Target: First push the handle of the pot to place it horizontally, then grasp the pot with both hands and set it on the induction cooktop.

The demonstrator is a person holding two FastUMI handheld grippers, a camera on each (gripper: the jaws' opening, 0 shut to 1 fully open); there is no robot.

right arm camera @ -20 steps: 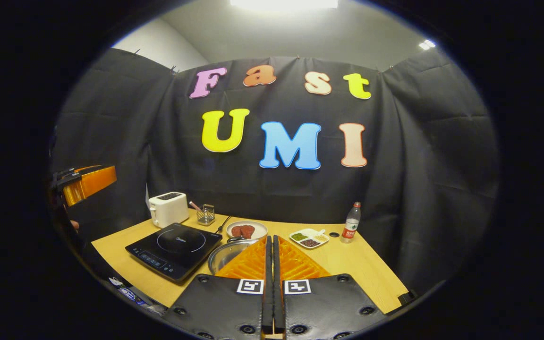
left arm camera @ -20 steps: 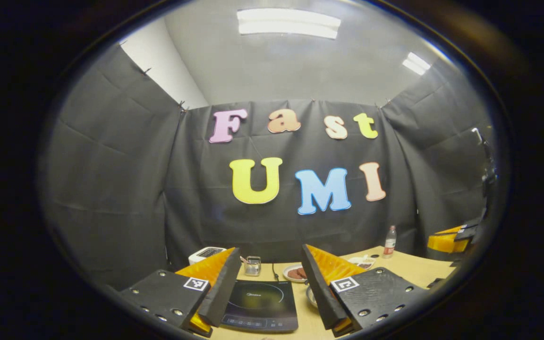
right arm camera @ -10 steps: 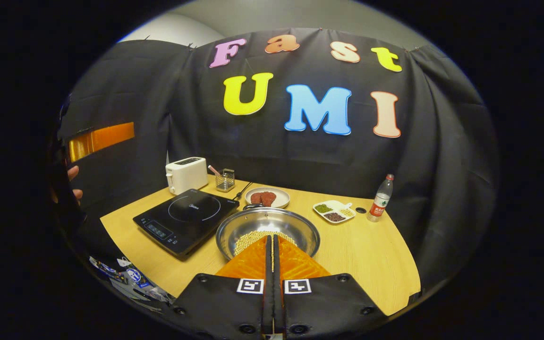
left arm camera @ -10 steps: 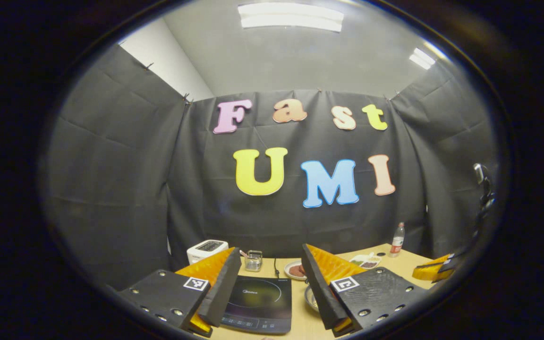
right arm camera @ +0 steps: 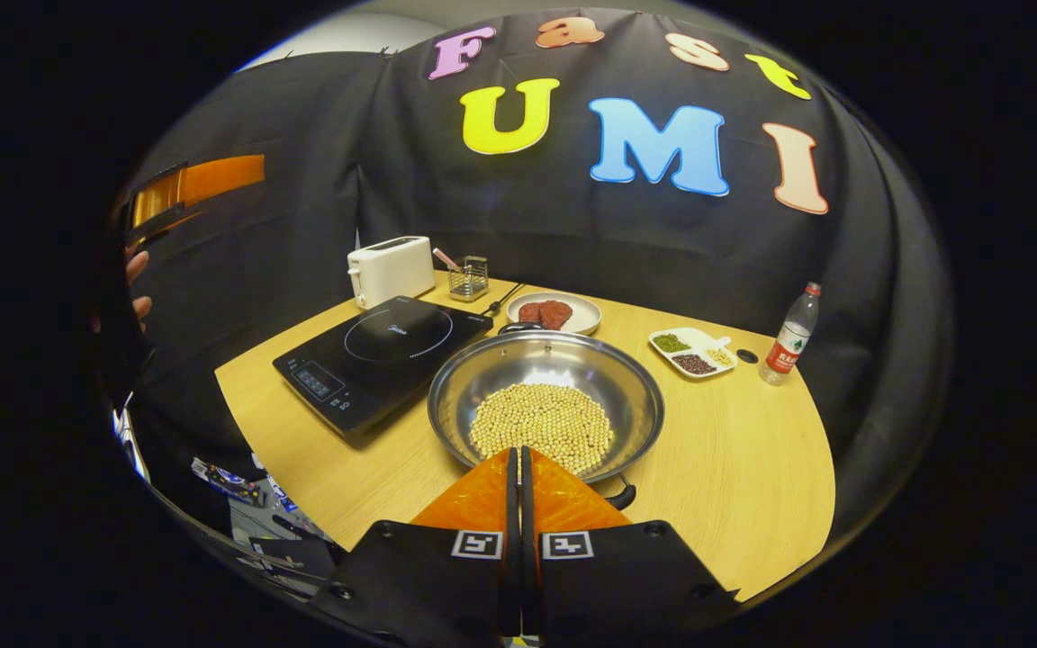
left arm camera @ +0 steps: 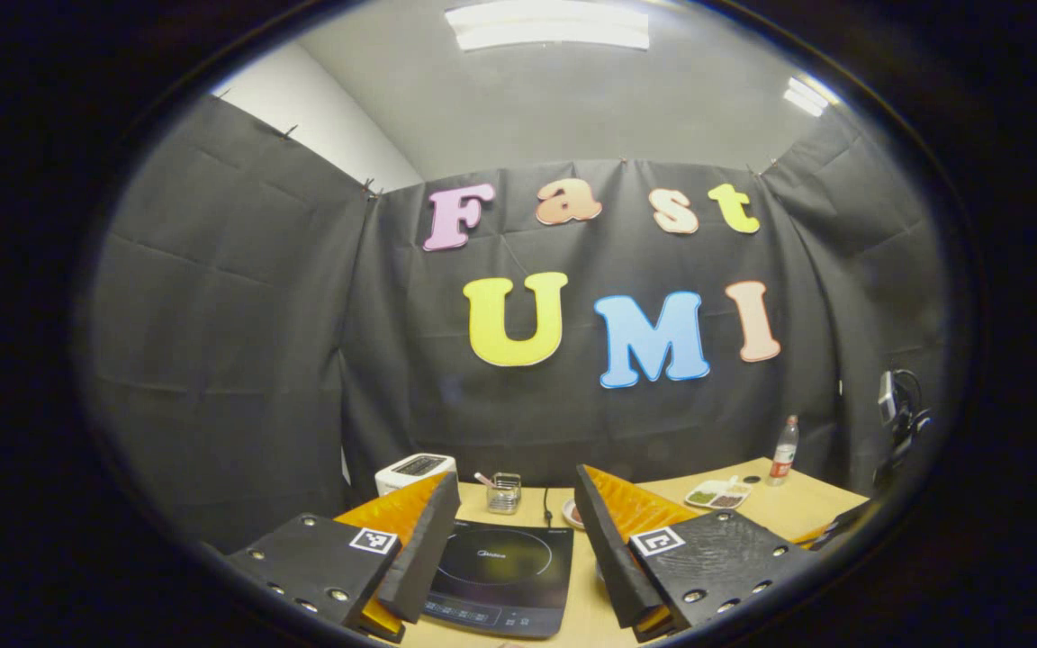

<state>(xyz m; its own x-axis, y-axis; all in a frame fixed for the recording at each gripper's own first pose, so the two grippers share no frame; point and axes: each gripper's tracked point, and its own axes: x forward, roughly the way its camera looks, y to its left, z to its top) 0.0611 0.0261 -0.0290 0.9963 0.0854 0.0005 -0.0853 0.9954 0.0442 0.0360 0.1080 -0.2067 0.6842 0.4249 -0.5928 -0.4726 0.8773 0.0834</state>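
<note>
1. The pot [right arm camera: 545, 396] is seen in the right gripper view on the wooden counter [right arm camera: 734, 486], just to the right of the induction cooktop [right arm camera: 383, 355]. It is wide, made of steel, and holds a layer of pale beans [right arm camera: 541, 425].
2. A dark handle [right arm camera: 619, 495] is seen at the pot's near rim, and another [right arm camera: 518, 328] at its far rim.
3. Behind the pot a plate with reddish pieces [right arm camera: 554, 313] is placed, and to the right a divided dish [right arm camera: 694, 352] and a bottle [right arm camera: 789, 336]. Behind the cooktop a white toaster [right arm camera: 390, 270] and a small wire holder [right arm camera: 468, 278] are found.
4. The right gripper [right arm camera: 519, 463] is held above the pot's near rim with its fingers closed together (nothing is held between them).
5. The left gripper [left arm camera: 514, 513] is spread wide and is empty; between its fingers the cooktop [left arm camera: 500, 576] is seen.
6. The counter is enclosed by black cloth walls behind and on both sides. Bare wood is left on the right of the pot and at the near edge.
</note>
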